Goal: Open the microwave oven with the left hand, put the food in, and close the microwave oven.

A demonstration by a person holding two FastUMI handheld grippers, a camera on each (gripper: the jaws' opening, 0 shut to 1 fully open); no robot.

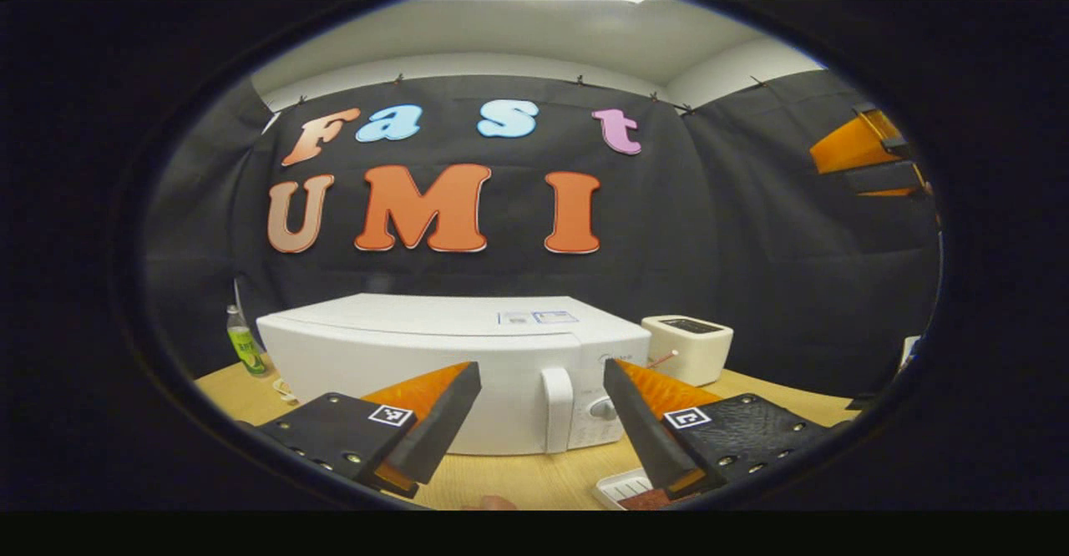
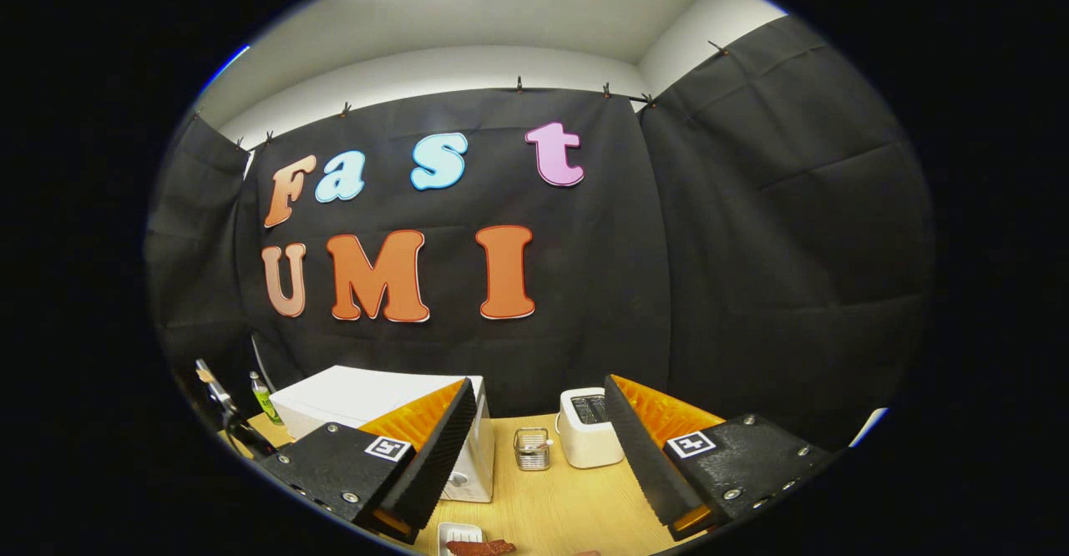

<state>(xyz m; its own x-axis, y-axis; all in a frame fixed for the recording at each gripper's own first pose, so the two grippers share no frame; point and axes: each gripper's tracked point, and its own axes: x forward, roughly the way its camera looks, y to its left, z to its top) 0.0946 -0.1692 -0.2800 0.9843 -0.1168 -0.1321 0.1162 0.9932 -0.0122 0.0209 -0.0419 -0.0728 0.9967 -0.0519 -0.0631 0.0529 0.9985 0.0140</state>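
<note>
One closed microwave (image 1: 434,372); food (image 2: 480,547) lies on its small white tray (image 2: 459,531).

White microwave oven (image 1: 455,372) stands on the wooden table, door shut, upright white handle (image 1: 557,410) at the door's right edge, round knob (image 1: 603,408) on the panel beside it. In the right gripper view the oven (image 2: 367,401) sits far left, partly hidden. Food (image 2: 480,547): a reddish-brown strip, possibly meat, lying on a small white tray (image 2: 459,533) on the table in front of the oven, apart from it.
</note>
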